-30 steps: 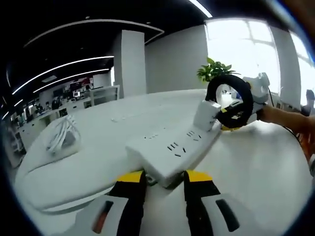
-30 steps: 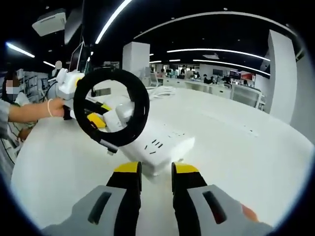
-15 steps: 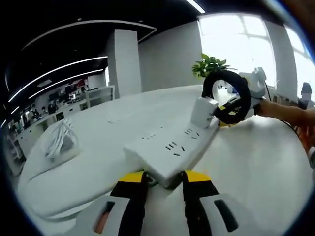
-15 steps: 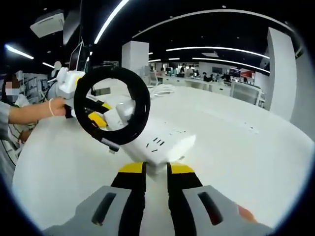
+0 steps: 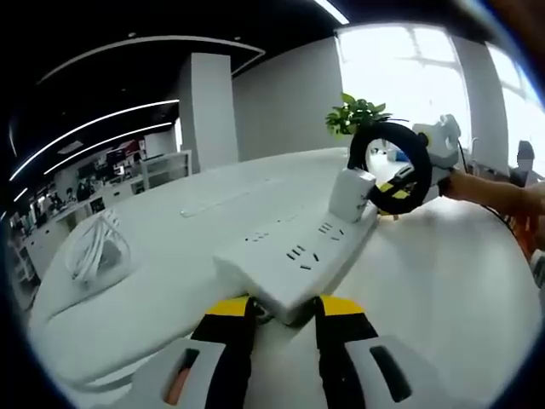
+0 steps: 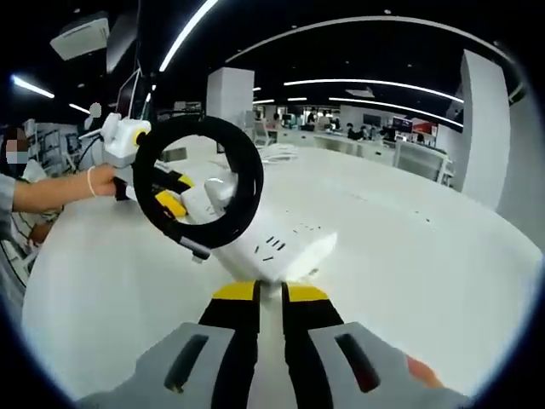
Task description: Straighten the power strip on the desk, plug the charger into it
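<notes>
Clamping the near corner of the power strip (image 5: pixel 289 264), the left gripper (image 5: pixel 285 308) holds it on the white desk (image 5: pixel 443 281). The right gripper (image 6: pixel 270 294) has its jaws pressed almost together just under the strip's end. The charger (image 5: pixel 352 194) stands upright on the far sockets; whether it is fully seated is unclear. Risk: downward force on half-entered prongs could tip or skid the strip. No legible brand or label.
</notes>
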The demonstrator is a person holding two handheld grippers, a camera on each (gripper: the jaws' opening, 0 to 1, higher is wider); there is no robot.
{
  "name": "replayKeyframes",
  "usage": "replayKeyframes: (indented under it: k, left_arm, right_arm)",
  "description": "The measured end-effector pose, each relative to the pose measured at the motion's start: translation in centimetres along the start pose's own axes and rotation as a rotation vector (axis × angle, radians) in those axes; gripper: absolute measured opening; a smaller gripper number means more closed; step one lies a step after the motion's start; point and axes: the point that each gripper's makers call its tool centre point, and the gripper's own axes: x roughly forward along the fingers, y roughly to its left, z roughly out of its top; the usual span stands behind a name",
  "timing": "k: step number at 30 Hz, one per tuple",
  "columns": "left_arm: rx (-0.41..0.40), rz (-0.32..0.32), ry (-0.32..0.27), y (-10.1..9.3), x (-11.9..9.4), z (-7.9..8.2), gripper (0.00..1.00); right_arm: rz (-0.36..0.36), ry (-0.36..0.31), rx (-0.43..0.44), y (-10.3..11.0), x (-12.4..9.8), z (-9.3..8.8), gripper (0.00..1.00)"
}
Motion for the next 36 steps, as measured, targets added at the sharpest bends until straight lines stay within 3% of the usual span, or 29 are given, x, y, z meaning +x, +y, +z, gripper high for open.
replayKeyframes:
  k: [22, 25, 30, 36]
  left_arm:
    - [-0.012, -0.002, -0.017, -0.3, 0.2, 0.1, 0.28]
    - [-0.041, 0.029, -0.018, 0.2, -0.1, 0.0, 0.34]
    - [-0.081, -0.023, -0.054, -0.4, -0.7, 0.4, 0.44]
    - [-0.097, -0.031, -0.078, -0.7, -1.2, 1.1, 0.52]
  right_arm:
    - [0.012, -0.019, 0.017, -0.6, -0.4, -0.2, 0.09]
    - [0.028, -0.048, 0.064, -1.0, -1.0, -0.2, 0.17]
    - [0.085, -0.114, 0.063, -0.3, -2.0, 0.5, 0.29]
    - [0.097, -0.121, 0.034, 0.4, -2.2, 0.9, 0.55]
